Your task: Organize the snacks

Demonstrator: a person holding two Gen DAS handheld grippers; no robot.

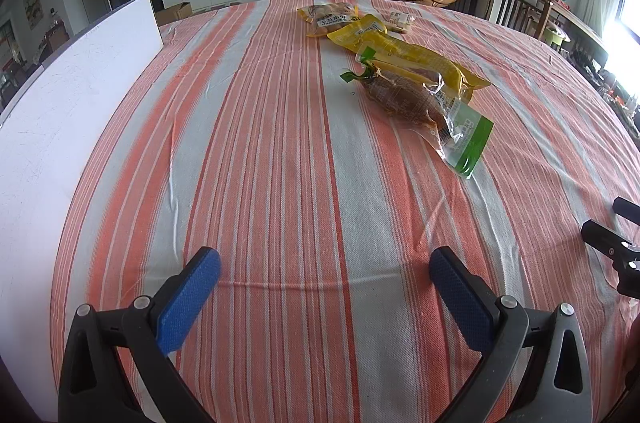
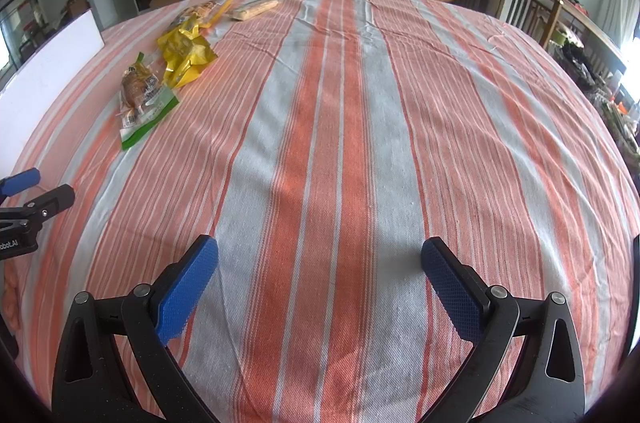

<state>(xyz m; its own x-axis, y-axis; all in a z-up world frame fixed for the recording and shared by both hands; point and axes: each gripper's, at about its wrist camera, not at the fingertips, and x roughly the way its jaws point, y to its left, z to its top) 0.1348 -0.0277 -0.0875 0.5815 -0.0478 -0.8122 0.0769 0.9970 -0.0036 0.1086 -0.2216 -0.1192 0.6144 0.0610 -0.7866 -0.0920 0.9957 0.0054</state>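
Observation:
Several snack packs lie in a row on the striped tablecloth (image 1: 280, 143). Nearest is a clear pack with a green edge holding a brown snack (image 1: 424, 103), also in the right wrist view (image 2: 142, 95). Behind it lie a yellow pack (image 1: 404, 53) (image 2: 184, 51), a clear bag of pale round snacks (image 1: 326, 17) (image 2: 200, 11) and a small pale pack (image 1: 400, 21) (image 2: 256, 8). My left gripper (image 1: 324, 273) is open and empty, well short of the packs. My right gripper (image 2: 320, 265) is open and empty, right of the packs.
A white board (image 1: 72, 95) stands along the table's left side, also in the right wrist view (image 2: 52, 55). Each gripper shows at the edge of the other's view: the right one (image 1: 616, 239), the left one (image 2: 32, 199). Chairs and a cluttered side table stand at the right.

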